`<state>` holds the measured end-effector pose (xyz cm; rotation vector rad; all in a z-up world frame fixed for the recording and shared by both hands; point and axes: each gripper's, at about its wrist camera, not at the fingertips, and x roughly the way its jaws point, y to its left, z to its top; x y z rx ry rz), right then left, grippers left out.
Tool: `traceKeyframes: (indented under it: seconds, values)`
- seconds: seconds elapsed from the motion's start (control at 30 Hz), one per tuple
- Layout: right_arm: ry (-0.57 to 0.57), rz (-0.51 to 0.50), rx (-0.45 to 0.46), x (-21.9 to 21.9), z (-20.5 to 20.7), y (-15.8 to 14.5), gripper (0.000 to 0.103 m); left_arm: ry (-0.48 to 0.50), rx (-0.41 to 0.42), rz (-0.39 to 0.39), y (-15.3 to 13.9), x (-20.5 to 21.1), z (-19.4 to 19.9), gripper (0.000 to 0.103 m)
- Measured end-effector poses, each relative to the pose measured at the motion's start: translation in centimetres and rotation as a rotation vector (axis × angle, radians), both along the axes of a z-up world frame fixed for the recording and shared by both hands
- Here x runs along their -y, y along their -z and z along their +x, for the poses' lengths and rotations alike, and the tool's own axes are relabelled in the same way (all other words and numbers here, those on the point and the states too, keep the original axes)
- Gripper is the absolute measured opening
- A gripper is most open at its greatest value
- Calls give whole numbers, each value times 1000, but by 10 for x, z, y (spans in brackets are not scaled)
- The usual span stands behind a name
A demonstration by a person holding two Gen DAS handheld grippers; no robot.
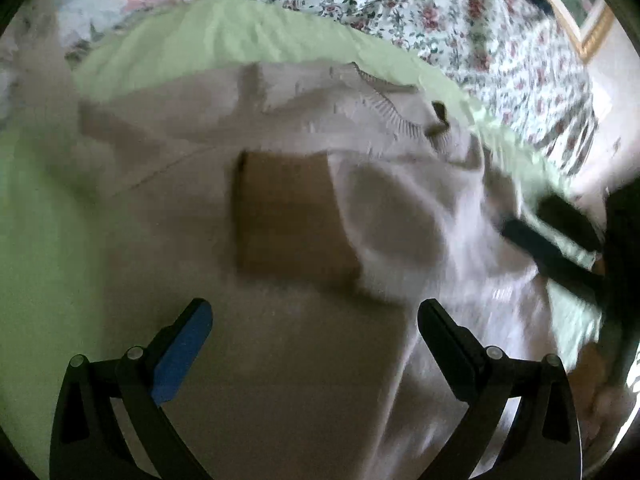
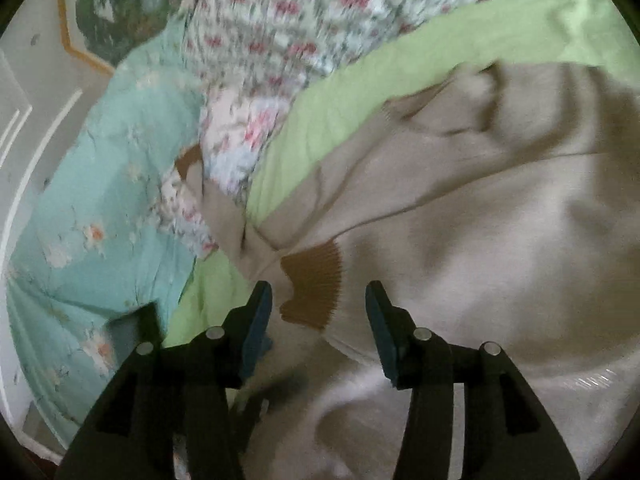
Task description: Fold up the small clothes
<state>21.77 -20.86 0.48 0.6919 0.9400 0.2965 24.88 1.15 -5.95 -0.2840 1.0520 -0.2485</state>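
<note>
Sweater, beige and rumpled, sprawls across the green sheet, with the flowered quilt beyond that sheet. Over the sweater's body hangs the left hand-held gripper, spread wide, nothing in it. Right hand-held gripper is parted too, its fingers either side of the brown cuff, not squeezing it.

Floral quilt blurred; sweater cropped right.

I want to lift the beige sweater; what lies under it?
Under the beige sweater a light green sheet shows around its edges. Whatever lies beneath its middle is covered.
</note>
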Motion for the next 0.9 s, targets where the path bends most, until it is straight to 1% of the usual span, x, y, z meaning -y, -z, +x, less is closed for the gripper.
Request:
traceKeyframes:
  seconds: [0.07, 0.1, 0.13, 0.2, 0.23, 0.27, 0.3, 0.33, 0.4, 0.43, 0.5, 0.53, 0.57, 0.63, 0.7, 0.8, 0.83, 0.87, 0.9]
  values:
    - [43, -28, 9, 20, -17, -7, 50, -27, -4, -37, 4, -1, 15, 101]
    - [67, -45, 12, 30, -27, -11, 50, -37, 9, -60, 4, -3, 22, 100]
    - [86, -55, 13, 38, -34, -13, 50, -45, 27, -72, 4, -4, 26, 94]
    - [145, -78, 9, 59, -54, -15, 50, -37, 48, -73, 5, -2, 33, 61]
    - [180, -94, 5, 70, -63, -16, 50, -19, 47, -62, 6, 0, 37, 24]
    - [201, -105, 3, 77, -68, -17, 50, -5, 41, -53, 6, 2, 39, 7]
    - [232, -127, 2, 90, -76, -20, 50, 4, 59, -42, 1, 3, 39, 7]
    - [255, -148, 2, 99, -82, -22, 50, 0, 103, -23, -8, 1, 34, 7]
    - [331, -225, -14, 126, -95, -29, 50, -9, 199, 13, -27, -7, 22, 7]
    - [358, -248, -25, 136, -98, -30, 50, -12, 206, 15, -30, -11, 21, 7]
    - [405, -276, -61, 163, -96, -27, 50, -9, 193, 21, -25, -16, 24, 7]
    - [412, -281, -76, 173, -92, -25, 50, -12, 176, 43, -22, -17, 25, 7]
    - [412, -289, -93, 180, -84, -21, 50, -14, 157, 56, -18, -15, 28, 7]
    - [383, -298, -123, 192, -62, -11, 50, -15, 142, 50, -14, -15, 28, 7]
    - [352, -305, -147, 194, -42, 0, 50, -20, 144, 54, -11, -15, 27, 7]
    - [314, -325, -218, 195, -12, 27, 50, -28, 125, 47, -4, -18, 27, 7]
    - [303, -312, -256, 196, -4, 39, 50, -28, 120, 44, -2, -19, 27, 7]
    - [297, -295, -266, 197, -3, 46, 50, -27, 118, 44, -1, -19, 28, 7]
    - [293, -271, -250, 198, -3, 48, 43, -24, 120, 50, 0, -19, 27, 7]
